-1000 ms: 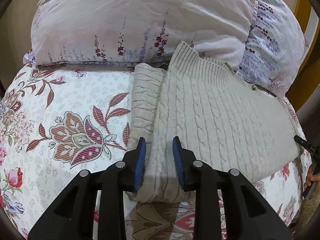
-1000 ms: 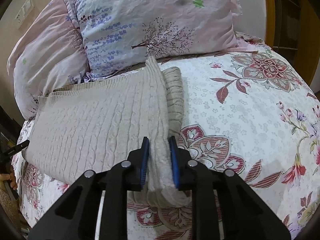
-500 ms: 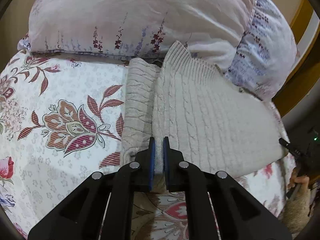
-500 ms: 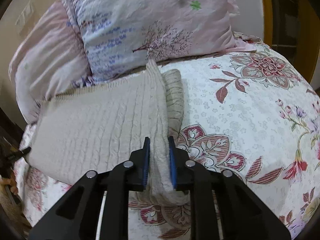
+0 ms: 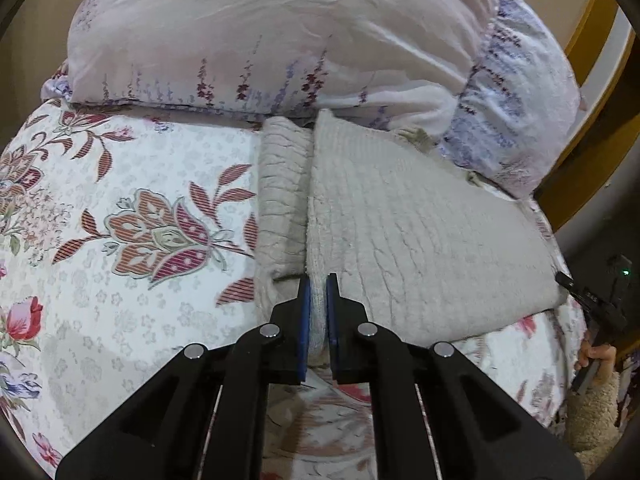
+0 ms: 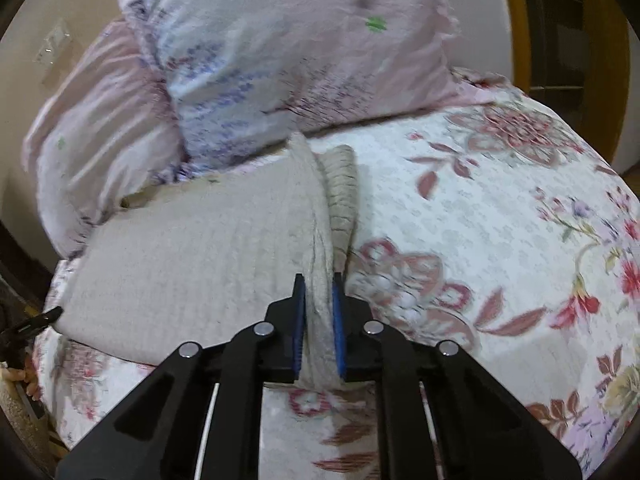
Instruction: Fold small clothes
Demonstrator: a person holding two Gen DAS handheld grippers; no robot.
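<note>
A beige cable-knit sweater (image 5: pixel 420 240) lies on the floral bedsheet (image 5: pixel 120 220), partly folded, with a raised fold running away from me. My left gripper (image 5: pixel 317 280) is shut on the near edge of that fold. In the right wrist view the same sweater (image 6: pixel 192 256) spreads to the left, and my right gripper (image 6: pixel 318 280) is shut on its near folded edge. A sleeve (image 6: pixel 340 188) lies beside the fold on the sheet.
Two pillows (image 5: pixel 260 40) lean at the head of the bed, touching the sweater's far edge; they also show in the right wrist view (image 6: pixel 280 52). A wooden bed frame (image 5: pixel 580 40) is at the right. The floral sheet (image 6: pixel 500 240) spreads to the right.
My left gripper went from open around the fold to shut on it. Both grippers have lifted and pulled the sweater's edge; the right view is blurred with motion.
</note>
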